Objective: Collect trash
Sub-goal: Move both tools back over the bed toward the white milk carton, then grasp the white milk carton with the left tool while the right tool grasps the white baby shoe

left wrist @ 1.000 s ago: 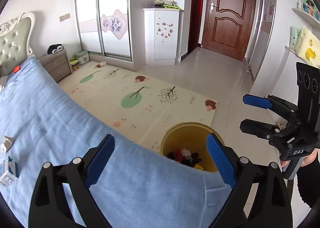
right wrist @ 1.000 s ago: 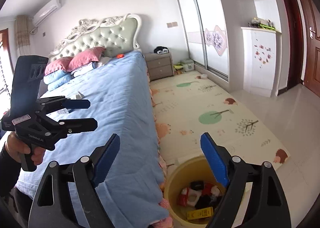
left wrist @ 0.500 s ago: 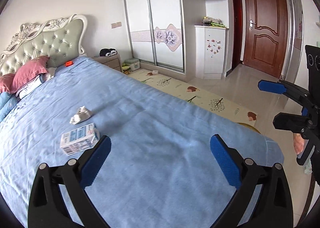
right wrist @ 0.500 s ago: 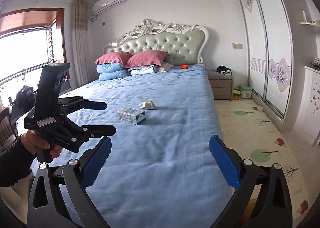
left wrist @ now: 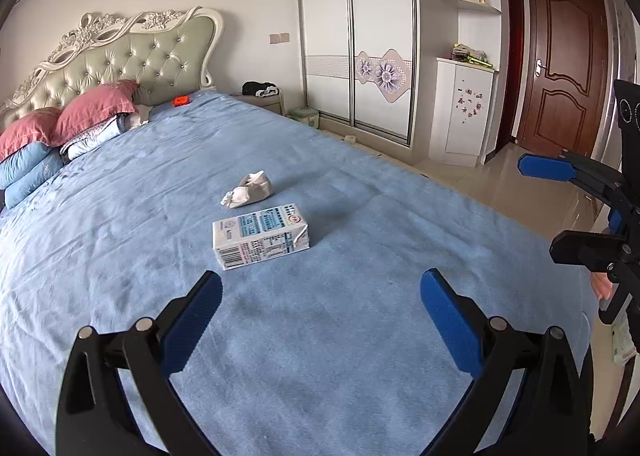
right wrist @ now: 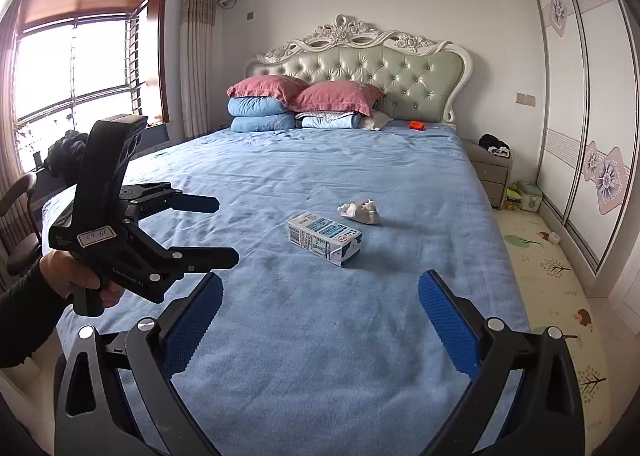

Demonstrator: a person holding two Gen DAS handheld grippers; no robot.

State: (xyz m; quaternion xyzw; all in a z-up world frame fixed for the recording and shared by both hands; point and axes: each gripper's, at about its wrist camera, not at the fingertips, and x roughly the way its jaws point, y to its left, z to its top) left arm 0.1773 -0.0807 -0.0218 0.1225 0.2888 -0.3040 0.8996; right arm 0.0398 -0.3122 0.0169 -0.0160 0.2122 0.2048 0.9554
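Observation:
A white and blue carton [left wrist: 261,237] [right wrist: 324,238] lies on its side in the middle of the blue bed [left wrist: 360,336] [right wrist: 320,336]. Just beyond it rests a crumpled white tissue [left wrist: 248,190] [right wrist: 360,210]. My left gripper [left wrist: 320,296] hangs over the bed's near end, open and empty, with the carton a little ahead of its fingers. Equally open and empty, my right gripper [right wrist: 320,292] also points at the carton from the foot of the bed. Each gripper shows in the other's view, the left gripper [right wrist: 224,228] held by a hand, the right gripper [left wrist: 540,208] at the picture's edge.
Pink and blue pillows [right wrist: 304,104] are stacked by the padded headboard [right wrist: 360,68]. A small orange thing [left wrist: 181,100] lies near them. A nightstand [right wrist: 490,172], a patterned floor mat [right wrist: 552,276], sliding wardrobe doors [left wrist: 356,44] and a brown door [left wrist: 568,68] flank the bed's right side.
Both views swung from the yellow bin on the floor up onto the bed. The carton and tissue came into the middle of both pictures. Both pairs of fingers stayed wide apart.

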